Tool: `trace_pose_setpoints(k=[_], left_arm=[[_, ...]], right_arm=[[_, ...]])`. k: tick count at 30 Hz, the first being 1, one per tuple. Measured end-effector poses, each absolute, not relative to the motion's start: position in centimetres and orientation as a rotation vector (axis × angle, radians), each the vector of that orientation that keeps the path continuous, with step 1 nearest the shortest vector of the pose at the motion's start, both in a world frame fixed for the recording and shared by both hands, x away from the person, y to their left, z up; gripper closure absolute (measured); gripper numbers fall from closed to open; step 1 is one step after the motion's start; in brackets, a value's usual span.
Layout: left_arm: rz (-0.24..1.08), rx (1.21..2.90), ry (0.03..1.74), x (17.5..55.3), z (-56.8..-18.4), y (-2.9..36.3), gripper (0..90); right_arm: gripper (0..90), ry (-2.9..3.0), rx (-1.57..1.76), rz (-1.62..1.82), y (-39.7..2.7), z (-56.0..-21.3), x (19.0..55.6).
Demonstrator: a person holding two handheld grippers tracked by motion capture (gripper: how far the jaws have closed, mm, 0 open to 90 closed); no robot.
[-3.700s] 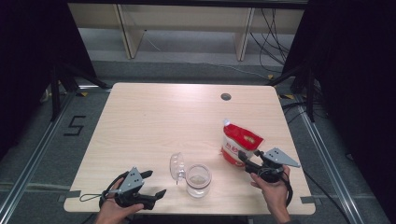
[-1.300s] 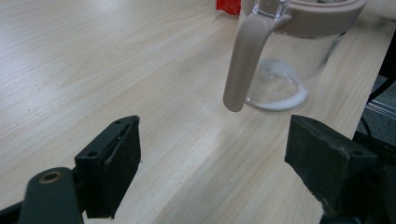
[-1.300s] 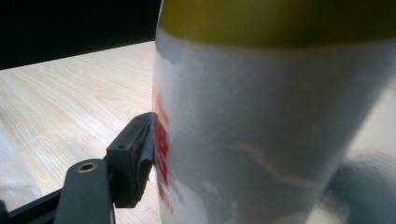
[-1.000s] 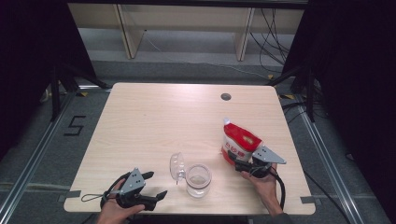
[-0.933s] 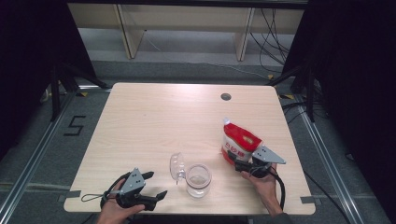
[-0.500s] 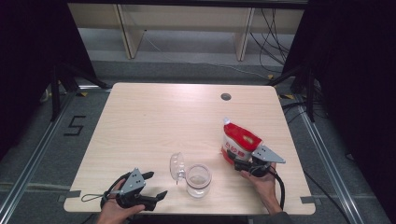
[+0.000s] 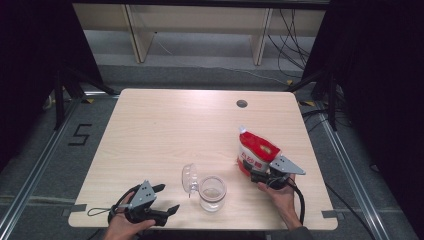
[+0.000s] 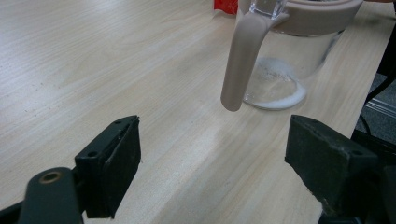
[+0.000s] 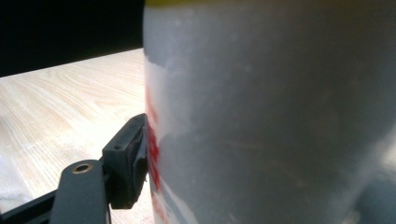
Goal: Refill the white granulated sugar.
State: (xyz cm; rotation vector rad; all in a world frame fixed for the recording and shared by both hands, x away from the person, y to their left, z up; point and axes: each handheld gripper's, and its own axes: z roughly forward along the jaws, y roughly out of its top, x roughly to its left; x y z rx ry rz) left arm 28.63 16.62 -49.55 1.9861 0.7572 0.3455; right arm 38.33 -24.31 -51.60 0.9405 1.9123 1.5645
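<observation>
A red and white bag stands at the right of the table. My right gripper is closed around its lower part from the near side. In the right gripper view the bag is very close, one black finger presses on its side, and the other finger is hidden behind it. A clear glass jar with its hinged lid swung open stands near the front edge. There is white powder on its bottom. My left gripper rests open left of the jar, with nothing between its fingers.
The jar's beige strap hangs down its side toward my left gripper. A small round grommet hole sits at the far right of the wooden table. Beyond the table are shelf legs and cables on the floor.
My right gripper has moved in from the right and closed on the bag's lower part. In the last second nothing has moved. The left gripper has stayed put.
</observation>
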Motion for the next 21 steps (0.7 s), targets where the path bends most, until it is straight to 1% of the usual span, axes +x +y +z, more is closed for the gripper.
trace_pose_setpoints(k=[3, 4, 6, 13, 21], left_arm=[[0.365, 2.021, 0.741, 28.76, -49.48, 16.81, 17.9], [0.364, 2.020, 0.742, 28.76, -49.48, 16.80, 17.9], [0.350, 1.990, 0.751, 28.63, -49.53, 16.63, 18.0], [0.352, 1.999, 0.748, 28.66, -49.45, 16.74, 17.9], [0.343, 1.974, 0.749, 28.54, -49.48, 16.57, 17.9]], right_arm=[[32.3, 1.900, 0.941, 1.569, -24.22, -51.63, 38.45], [34.2, 1.894, 0.928, 1.572, -24.19, -51.64, 38.54], [34.8, 1.874, 0.908, 1.596, -24.02, -51.75, 38.66], [37.1, 1.886, 0.934, 1.587, -23.78, -51.63, 38.33], [39.9, 1.894, 0.924, 1.501, -23.34, -51.19, 37.80]])
